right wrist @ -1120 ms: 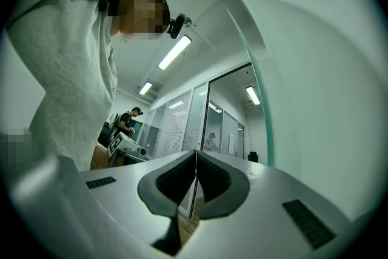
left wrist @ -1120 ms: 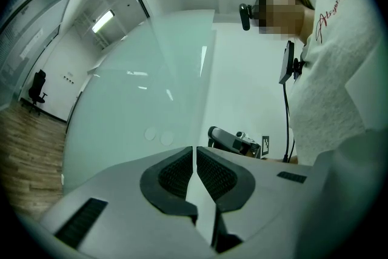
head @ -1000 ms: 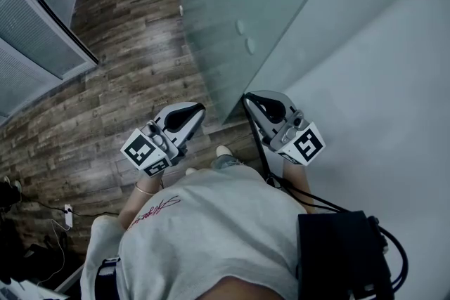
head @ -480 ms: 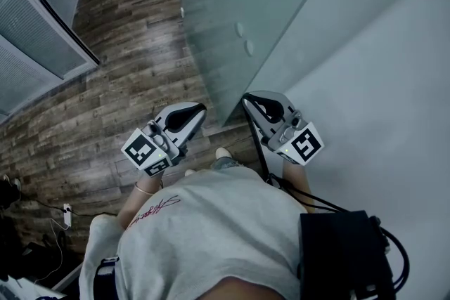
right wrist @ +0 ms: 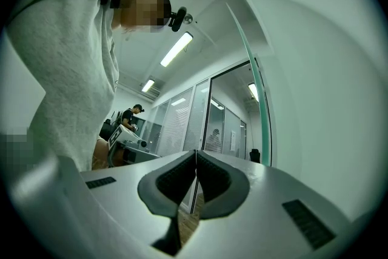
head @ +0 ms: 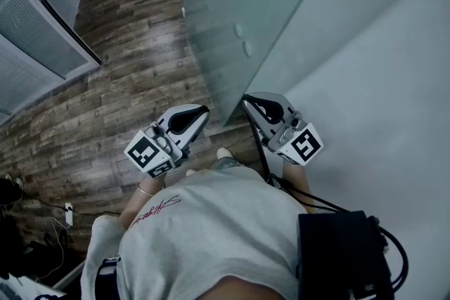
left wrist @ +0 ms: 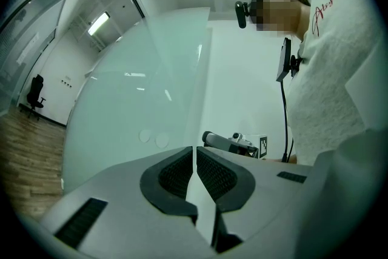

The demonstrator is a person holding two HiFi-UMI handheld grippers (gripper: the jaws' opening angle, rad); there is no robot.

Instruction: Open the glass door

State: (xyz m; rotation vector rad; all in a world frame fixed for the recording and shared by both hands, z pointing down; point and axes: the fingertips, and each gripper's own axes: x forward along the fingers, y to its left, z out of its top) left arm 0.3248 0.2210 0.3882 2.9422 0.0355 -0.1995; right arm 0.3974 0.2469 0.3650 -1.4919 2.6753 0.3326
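The left claw (head: 199, 112) and right claw (head: 248, 101) are held level, each pressed together with nothing pinched. Just ahead, the glass door (head: 225, 10) is seen, its near edge between them, on the wooden floor (head: 126, 81).

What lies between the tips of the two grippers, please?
In the head view, the lower corner of the glass door stands between the left gripper and the right gripper, with wooden floor beneath.
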